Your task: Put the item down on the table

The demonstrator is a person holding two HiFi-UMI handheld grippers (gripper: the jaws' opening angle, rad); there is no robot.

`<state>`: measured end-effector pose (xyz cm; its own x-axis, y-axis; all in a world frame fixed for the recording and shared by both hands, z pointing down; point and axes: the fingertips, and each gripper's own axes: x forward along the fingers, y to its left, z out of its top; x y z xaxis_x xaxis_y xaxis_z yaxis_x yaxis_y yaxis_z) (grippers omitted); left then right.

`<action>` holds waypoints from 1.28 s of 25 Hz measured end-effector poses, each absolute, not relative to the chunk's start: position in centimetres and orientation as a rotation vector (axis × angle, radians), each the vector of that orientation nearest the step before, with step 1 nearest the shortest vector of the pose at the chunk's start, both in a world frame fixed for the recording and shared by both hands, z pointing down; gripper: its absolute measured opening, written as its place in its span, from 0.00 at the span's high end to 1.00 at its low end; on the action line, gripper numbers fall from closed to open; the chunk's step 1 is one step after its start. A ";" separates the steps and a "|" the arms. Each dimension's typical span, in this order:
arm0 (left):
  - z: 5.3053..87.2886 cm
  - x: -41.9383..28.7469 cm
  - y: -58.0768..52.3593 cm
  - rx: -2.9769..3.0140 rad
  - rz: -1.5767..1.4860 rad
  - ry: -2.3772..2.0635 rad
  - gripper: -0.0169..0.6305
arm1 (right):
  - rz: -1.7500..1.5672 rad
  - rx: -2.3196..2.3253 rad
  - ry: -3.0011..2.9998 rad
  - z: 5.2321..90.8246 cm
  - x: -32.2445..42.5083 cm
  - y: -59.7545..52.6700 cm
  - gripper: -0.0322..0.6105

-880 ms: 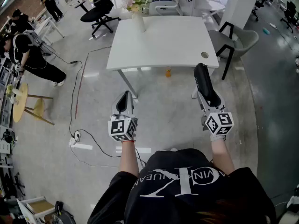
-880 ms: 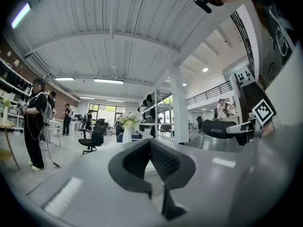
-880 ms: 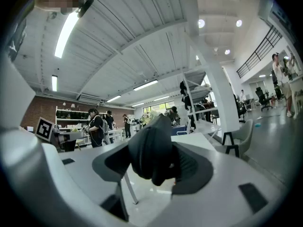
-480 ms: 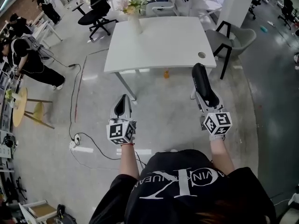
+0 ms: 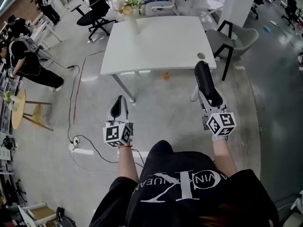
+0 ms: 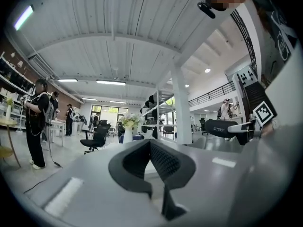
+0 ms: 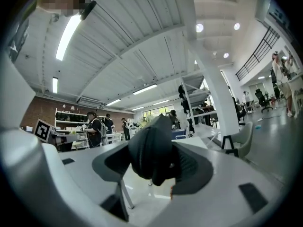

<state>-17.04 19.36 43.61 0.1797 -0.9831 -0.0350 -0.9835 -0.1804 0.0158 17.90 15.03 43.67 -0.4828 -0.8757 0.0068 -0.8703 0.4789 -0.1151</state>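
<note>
The item [image 5: 207,82] is a long black rounded thing, some kind of case maybe, hard to say from here. The right gripper [image 7: 157,161] is clamped on its near end, with most of it sticking out forward past the jaws. It's up in the air in front of the white table [image 5: 161,41], about at the near right corner and, as far as I can judge, over the bare floor [image 5: 165,112] rather than the tabletop.

Left gripper [image 6: 151,148] hangs lower down with its jaws pinched together, nothing in them.

Main risk I see: let go here and it lands on the concrete. With that overhang it could also swivel in the pads or clip the table edge going in. The flower vase [image 5: 132,22] sits way at the far edge, no worry.

Head view gives the gap to the table. The right gripper view shows the pads pressing on the item. Only the left gripper view shows it side-on, with white lettering
</note>
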 end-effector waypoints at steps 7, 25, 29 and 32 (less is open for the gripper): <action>45.3 -15.9 16.7 -2.438 0.040 2.026 0.96 | -0.209 -1.552 2.684 45.3 18.3 12.6 0.54; 46.2 -15.0 -5.5 -2.588 -0.029 1.864 0.96 | -0.278 -1.552 2.730 46.4 14.3 -7.4 0.54; 46.7 -16.4 -10.1 -2.611 -0.012 1.873 0.96 | -0.307 -1.561 2.733 47.0 13.0 -11.5 0.54; 47.0 -17.0 -13.3 -2.628 0.000 1.868 0.96 | -0.322 -1.572 2.740 47.4 12.4 -14.4 0.54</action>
<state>-16.97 -13.31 47.04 0.3300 -0.9428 0.0479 -0.9428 -0.3265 0.0676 12.37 -14.35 47.44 -0.5092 -0.8508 0.1294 -0.8577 0.4892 -0.1584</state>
